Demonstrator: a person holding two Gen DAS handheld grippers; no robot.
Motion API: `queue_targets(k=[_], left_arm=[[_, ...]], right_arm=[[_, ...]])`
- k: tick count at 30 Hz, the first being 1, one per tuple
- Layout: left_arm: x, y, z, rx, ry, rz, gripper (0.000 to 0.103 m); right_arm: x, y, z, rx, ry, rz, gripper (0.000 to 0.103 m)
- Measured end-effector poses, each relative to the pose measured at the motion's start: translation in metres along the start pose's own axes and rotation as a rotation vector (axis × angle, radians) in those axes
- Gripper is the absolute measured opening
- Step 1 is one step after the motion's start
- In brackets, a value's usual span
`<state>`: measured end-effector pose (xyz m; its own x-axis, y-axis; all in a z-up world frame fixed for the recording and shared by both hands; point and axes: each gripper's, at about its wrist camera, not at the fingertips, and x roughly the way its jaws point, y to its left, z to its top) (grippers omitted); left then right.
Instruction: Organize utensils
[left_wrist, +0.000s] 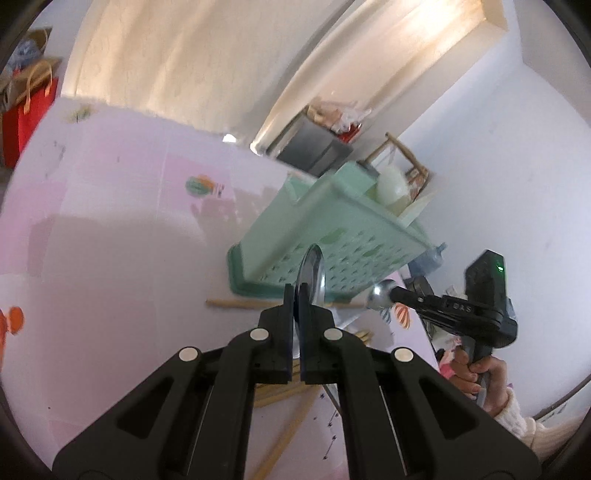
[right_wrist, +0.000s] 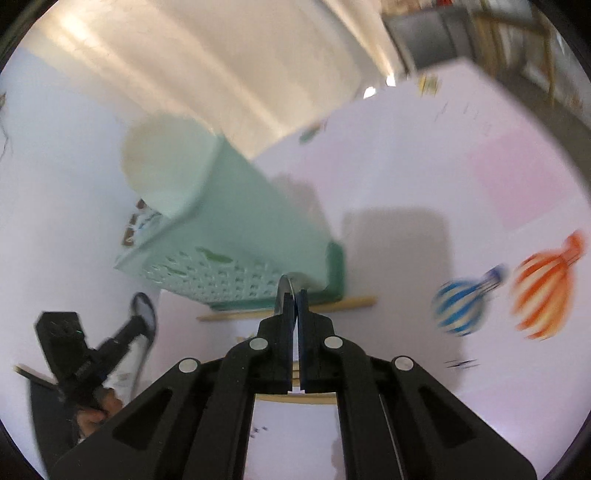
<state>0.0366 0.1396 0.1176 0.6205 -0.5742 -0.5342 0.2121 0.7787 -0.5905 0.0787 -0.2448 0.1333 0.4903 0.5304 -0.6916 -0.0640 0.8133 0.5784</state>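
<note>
My left gripper (left_wrist: 296, 295) is shut on a metal spoon (left_wrist: 312, 271), whose bowl stands edge-on above the fingertips, in front of the mint green perforated basket (left_wrist: 332, 236). My right gripper (right_wrist: 296, 297) is shut on another metal spoon (right_wrist: 285, 290), only its bowl's edge showing, close to the basket (right_wrist: 236, 236). In the left wrist view the right gripper (left_wrist: 402, 295) holds its spoon's bowl (left_wrist: 380, 294) beside the basket. In the right wrist view the left gripper (right_wrist: 138, 326) holds its spoon (right_wrist: 146, 314) at the lower left.
Wooden chopsticks (left_wrist: 258, 303) lie on the pink-white table (left_wrist: 110, 221) before the basket, more under my left fingers (left_wrist: 284, 395). A chopstick (right_wrist: 295, 310) also lies by the basket in the right view. A pale round container (right_wrist: 162, 162) stands in the basket. Balloon prints (right_wrist: 543, 284) mark the cloth.
</note>
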Motion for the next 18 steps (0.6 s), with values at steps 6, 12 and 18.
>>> queue_targets(k=[6, 12, 18], left_arm=[[-0.033, -0.049, 0.017, 0.118, -0.126, 0.025, 0.001], [-0.053, -0.101, 0.051, 0.205, -0.352, 0.145, 0.001], [-0.01, -0.138, 0.096, 0.258, -0.497, 0.371, 0.001]], right_arm=[[-0.063, -0.014, 0.004, 0.013, -0.108, 0.03, 0.003], [-0.085, 0.005, -0.009, 0.054, -0.168, 0.066, 0.003], [-0.1, 0.002, -0.015, 0.075, -0.205, 0.098, 0.003]])
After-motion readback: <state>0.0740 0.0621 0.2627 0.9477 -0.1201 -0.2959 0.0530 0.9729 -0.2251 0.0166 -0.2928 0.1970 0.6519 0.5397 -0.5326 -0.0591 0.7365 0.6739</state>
